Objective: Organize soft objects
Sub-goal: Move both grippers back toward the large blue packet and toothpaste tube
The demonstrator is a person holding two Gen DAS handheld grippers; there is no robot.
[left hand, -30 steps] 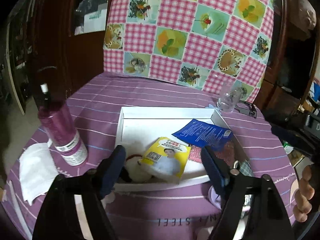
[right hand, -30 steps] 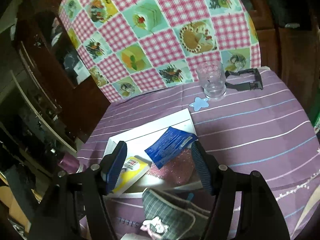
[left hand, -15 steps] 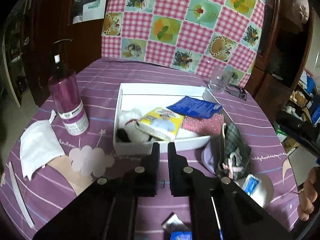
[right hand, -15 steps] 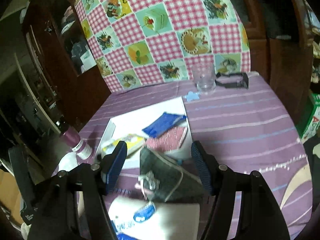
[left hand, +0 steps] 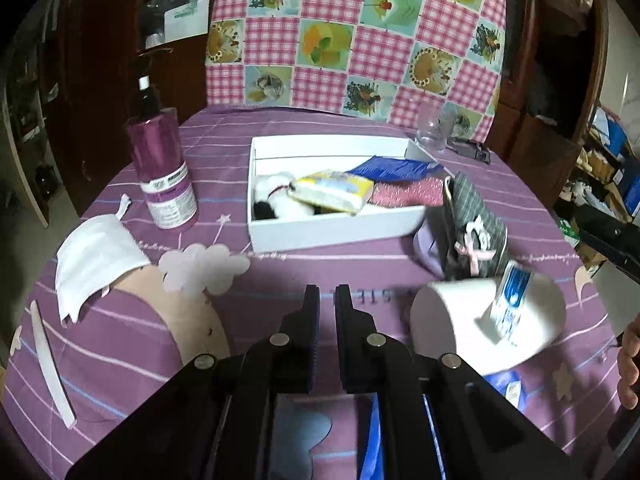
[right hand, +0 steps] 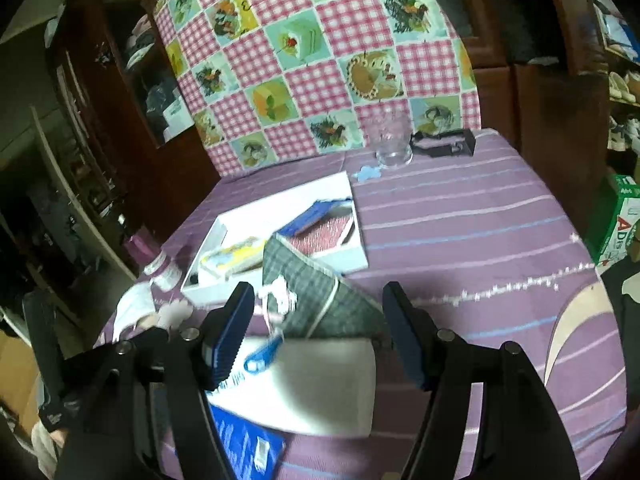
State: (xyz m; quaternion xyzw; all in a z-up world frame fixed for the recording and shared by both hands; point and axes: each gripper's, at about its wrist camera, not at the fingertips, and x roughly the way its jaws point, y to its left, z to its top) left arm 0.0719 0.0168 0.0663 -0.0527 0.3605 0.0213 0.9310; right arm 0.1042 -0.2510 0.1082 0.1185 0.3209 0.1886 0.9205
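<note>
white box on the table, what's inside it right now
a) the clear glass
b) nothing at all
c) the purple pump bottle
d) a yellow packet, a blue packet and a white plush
d: the white box holds a yellow packet, a blue packet and a white plush; the purple pump bottle and the clear glass stand outside it.

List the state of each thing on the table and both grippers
left gripper: shut, empty
right gripper: open, around the grey pouch, not pressing
white box: open, partly filled
grey pouch: outside the box, leaning
white cup: tipped on its side
pump bottle: upright
glass: upright
</note>
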